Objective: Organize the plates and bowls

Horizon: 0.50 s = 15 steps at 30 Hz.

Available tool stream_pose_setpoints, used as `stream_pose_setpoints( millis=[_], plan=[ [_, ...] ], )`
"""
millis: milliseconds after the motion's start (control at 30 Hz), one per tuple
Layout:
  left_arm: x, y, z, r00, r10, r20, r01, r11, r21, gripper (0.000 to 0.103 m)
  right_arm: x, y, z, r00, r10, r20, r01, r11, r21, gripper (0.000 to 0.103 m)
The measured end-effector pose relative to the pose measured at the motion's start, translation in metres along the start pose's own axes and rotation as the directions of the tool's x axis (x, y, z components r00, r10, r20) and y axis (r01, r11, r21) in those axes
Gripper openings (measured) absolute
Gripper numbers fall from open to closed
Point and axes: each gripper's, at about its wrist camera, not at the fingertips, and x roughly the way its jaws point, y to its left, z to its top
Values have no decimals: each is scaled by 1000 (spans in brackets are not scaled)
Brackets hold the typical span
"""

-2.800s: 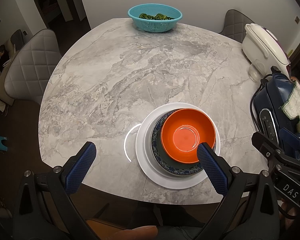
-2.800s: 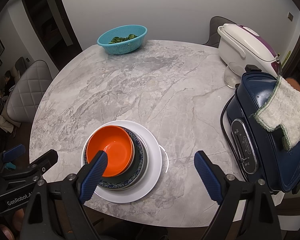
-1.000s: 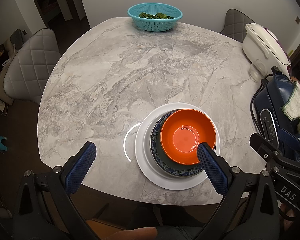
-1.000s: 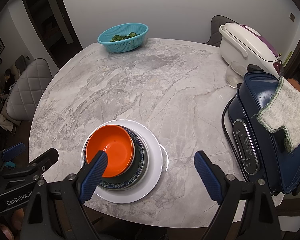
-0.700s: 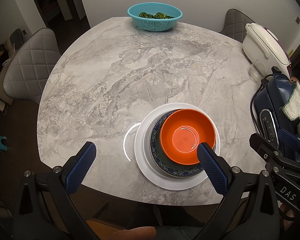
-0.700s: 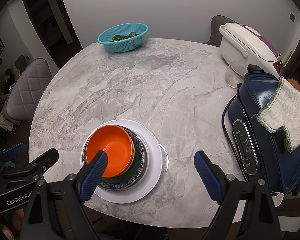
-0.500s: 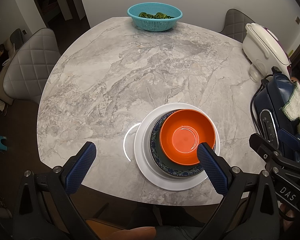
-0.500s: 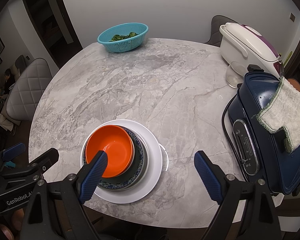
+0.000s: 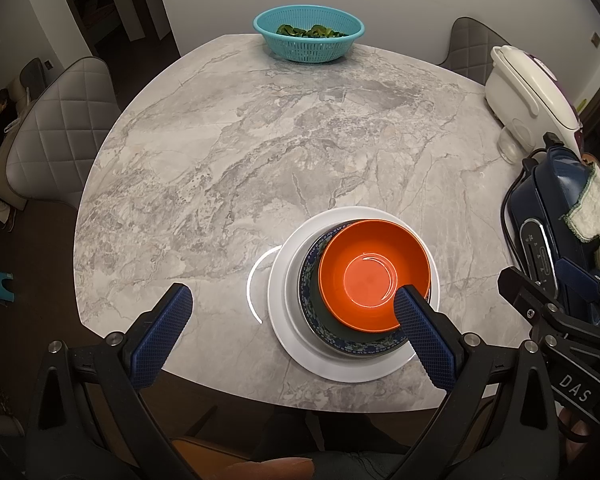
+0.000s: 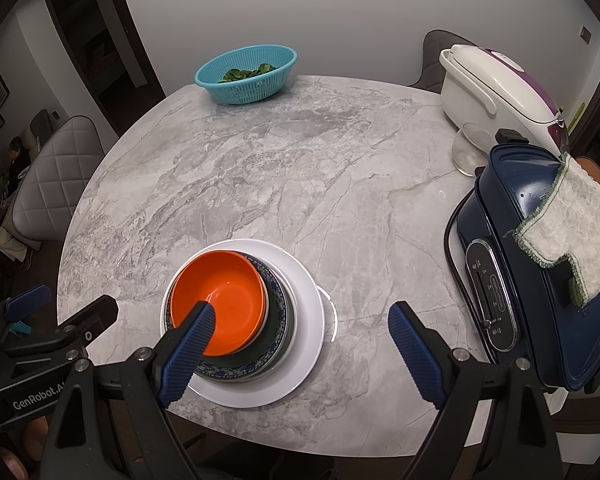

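An orange bowl (image 9: 370,270) (image 10: 220,296) sits inside a dark blue patterned bowl (image 9: 320,328) (image 10: 274,322), and both rest on a white plate (image 9: 284,280) (image 10: 308,280) near the front edge of the round marble table (image 9: 260,152) (image 10: 300,168). My left gripper (image 9: 292,316) is open and empty, held above the stack on its left. My right gripper (image 10: 300,328) is open and empty, held above the stack on its right.
A teal colander of greens (image 9: 309,32) (image 10: 246,74) stands at the table's far edge. A white rice cooker (image 9: 528,92) (image 10: 496,88), a clear glass (image 10: 470,148) and a navy appliance with a cloth on it (image 10: 536,268) (image 9: 548,208) line the right side. Grey chairs (image 9: 56,128) stand around.
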Motion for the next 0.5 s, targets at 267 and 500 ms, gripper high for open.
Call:
stream_pose_setpoints(
  millis=[267, 500],
  plan=[
    [1, 0, 0, 1000, 1, -1, -1, 1000, 0, 102, 0, 0, 0, 1000, 0, -1, 0, 1000, 0, 90],
    [3, -4, -1, 1000, 6, 20, -6, 1000, 6, 102, 2, 0, 0, 1000, 2, -3, -2, 1000, -2, 90]
  ],
)
